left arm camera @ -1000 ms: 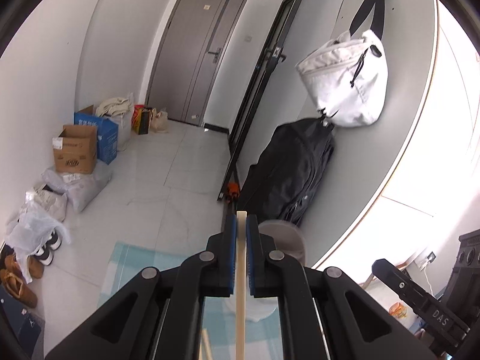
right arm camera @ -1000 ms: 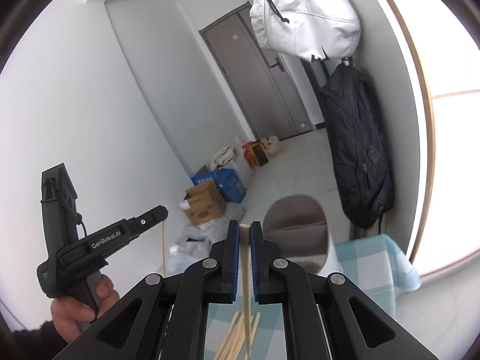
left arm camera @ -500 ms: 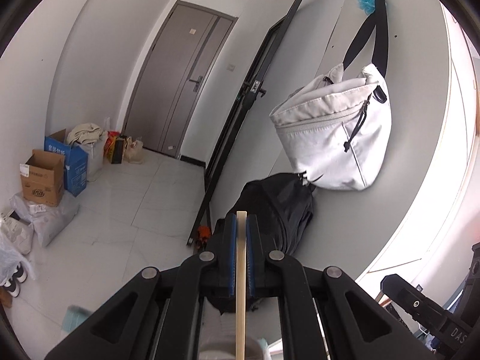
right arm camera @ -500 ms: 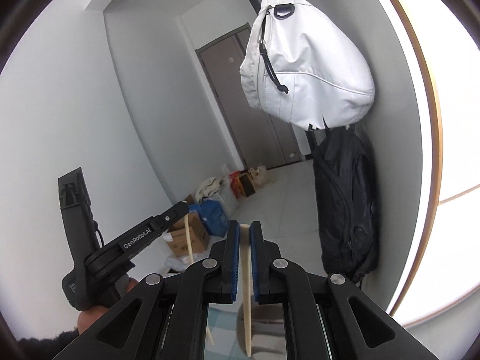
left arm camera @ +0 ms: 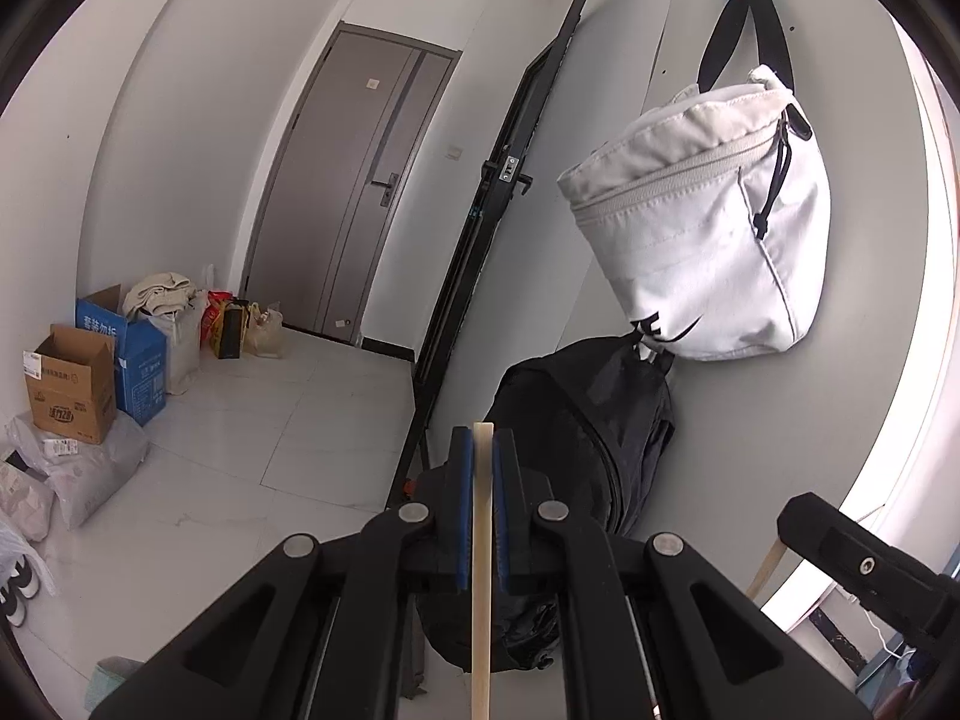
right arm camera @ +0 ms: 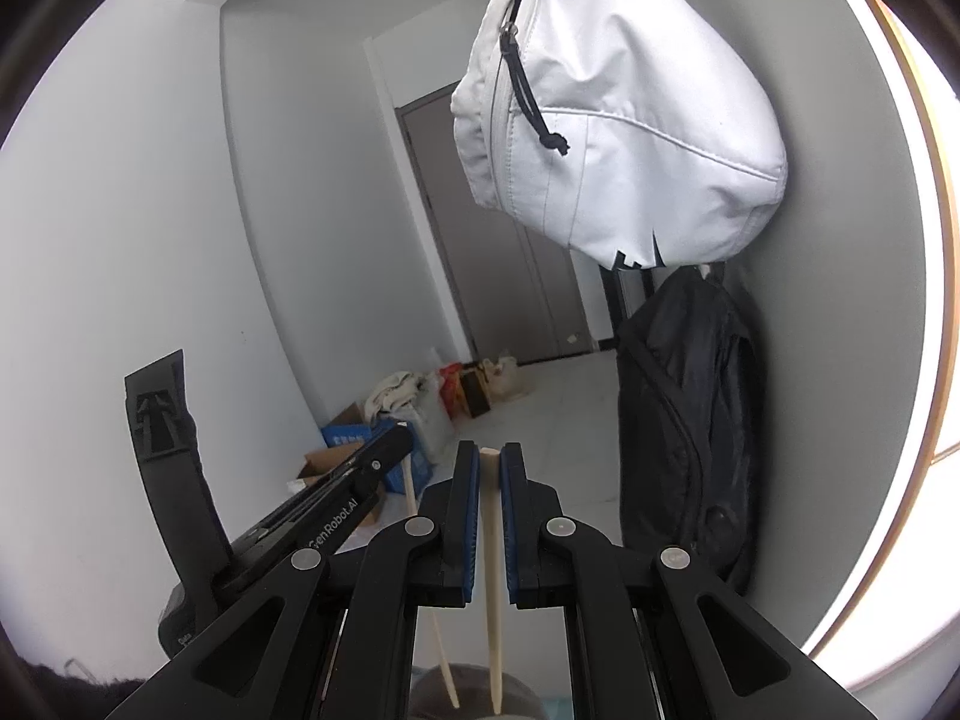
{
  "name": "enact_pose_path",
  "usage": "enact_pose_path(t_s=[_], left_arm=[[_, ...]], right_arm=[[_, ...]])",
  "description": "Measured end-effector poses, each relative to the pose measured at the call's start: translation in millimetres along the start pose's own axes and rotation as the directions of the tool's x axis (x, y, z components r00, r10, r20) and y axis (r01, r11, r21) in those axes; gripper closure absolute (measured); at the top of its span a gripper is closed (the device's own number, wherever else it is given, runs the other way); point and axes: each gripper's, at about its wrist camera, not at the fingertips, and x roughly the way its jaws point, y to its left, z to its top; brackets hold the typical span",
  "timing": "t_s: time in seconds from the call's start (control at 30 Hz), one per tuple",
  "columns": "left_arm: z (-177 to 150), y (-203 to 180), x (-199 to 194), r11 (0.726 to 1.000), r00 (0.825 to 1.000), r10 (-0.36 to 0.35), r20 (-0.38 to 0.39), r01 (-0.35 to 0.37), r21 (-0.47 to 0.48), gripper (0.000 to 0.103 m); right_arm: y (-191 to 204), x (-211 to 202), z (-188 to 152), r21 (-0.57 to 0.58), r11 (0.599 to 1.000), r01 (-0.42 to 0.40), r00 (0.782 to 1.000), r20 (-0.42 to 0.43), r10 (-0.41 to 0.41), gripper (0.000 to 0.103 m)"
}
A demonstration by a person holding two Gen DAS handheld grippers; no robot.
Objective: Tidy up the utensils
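My left gripper (left arm camera: pixel 482 450) is shut on a pale wooden chopstick (left arm camera: pixel 482 570) that hangs down between its blue pads. My right gripper (right arm camera: pixel 490 468) is shut on a second wooden chopstick (right arm camera: pixel 493 600), tip down over a grey round holder (right arm camera: pixel 474 693) at the bottom edge. The left gripper (right arm camera: pixel 336 522) also shows in the right wrist view at the left, with its chopstick (right arm camera: pixel 429 594) beside mine and also pointing into the holder. The right gripper's body (left arm camera: pixel 864 570) shows at the lower right of the left wrist view.
A white bag (left arm camera: pixel 708 240) hangs on the grey wall above a black backpack (left arm camera: pixel 594 420). A grey door (left arm camera: pixel 354 198) is at the back. Cardboard and blue boxes (left arm camera: pixel 96 366) and bags line the tiled floor at the left.
Both grippers have risen and tilted upward with their chopsticks. The checked cloth and table have dropped out of view. The two chopsticks now hang close together over the holder.
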Motion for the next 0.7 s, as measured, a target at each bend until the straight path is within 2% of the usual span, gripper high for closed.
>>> enact_pose_path(t_s=[0.33, 0.4, 0.53, 0.7], left_arm=[[-18, -14, -14, 0.992, 0.993, -0.057, 0.105, 0.044, 0.115, 0.101], [-22, -18, -11, 0.989, 0.992, -0.067, 0.106, 0.052, 0.140, 0.101], [-32, -24, -13, 0.978, 0.993, -0.100, 0.061, 0.087, 0.190, 0.101], [-36, -22, -19, 0.969, 0.990, -0.141, -0.012, 0.140, 0.204, 0.101]], right_arm=[[-3, 10, -30, -0.024, 0.999, -0.030, 0.999, -0.037, 0.029, 0.097], [-4, 11, -35, -0.029, 0.999, -0.025, 0.999, -0.040, 0.024, 0.097], [-8, 10, -45, -0.010, 1.000, -0.027, 0.998, -0.061, 0.026, 0.097], [-10, 7, -57, 0.001, 0.999, -0.032, 0.995, -0.092, 0.032, 0.097]])
